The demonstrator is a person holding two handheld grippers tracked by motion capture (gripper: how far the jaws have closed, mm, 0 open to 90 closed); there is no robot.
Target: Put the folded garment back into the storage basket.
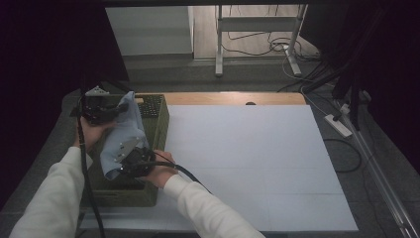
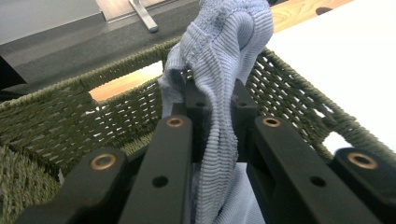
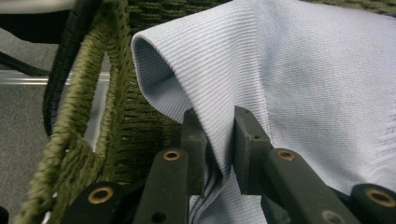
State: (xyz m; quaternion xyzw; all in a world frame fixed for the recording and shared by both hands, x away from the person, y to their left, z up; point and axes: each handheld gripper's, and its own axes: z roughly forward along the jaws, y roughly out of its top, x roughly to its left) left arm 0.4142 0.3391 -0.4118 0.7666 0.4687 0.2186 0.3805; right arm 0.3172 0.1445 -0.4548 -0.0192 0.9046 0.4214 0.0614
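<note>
A light blue ribbed cloth (image 1: 123, 134) hangs stretched between both grippers over an olive woven basket (image 1: 157, 119) at the table's left edge. My left gripper (image 1: 115, 110) is shut on the cloth's upper end at the far side of the basket. In the left gripper view the cloth (image 2: 223, 70) bunches up between the jaws of this gripper (image 2: 215, 109). My right gripper (image 1: 130, 159) is shut on the cloth's lower end near the basket's front. In the right gripper view a fold of the cloth (image 3: 280, 79) is pinched between the jaws of this gripper (image 3: 218, 140).
A white sheet (image 1: 247, 158) covers the table to the right of the basket. A wooden strip (image 1: 233, 98) runs along the far edge. The basket's woven wall (image 3: 93, 121) stands close on the left of the right gripper. Cables and a power strip (image 1: 338, 124) lie on the floor at right.
</note>
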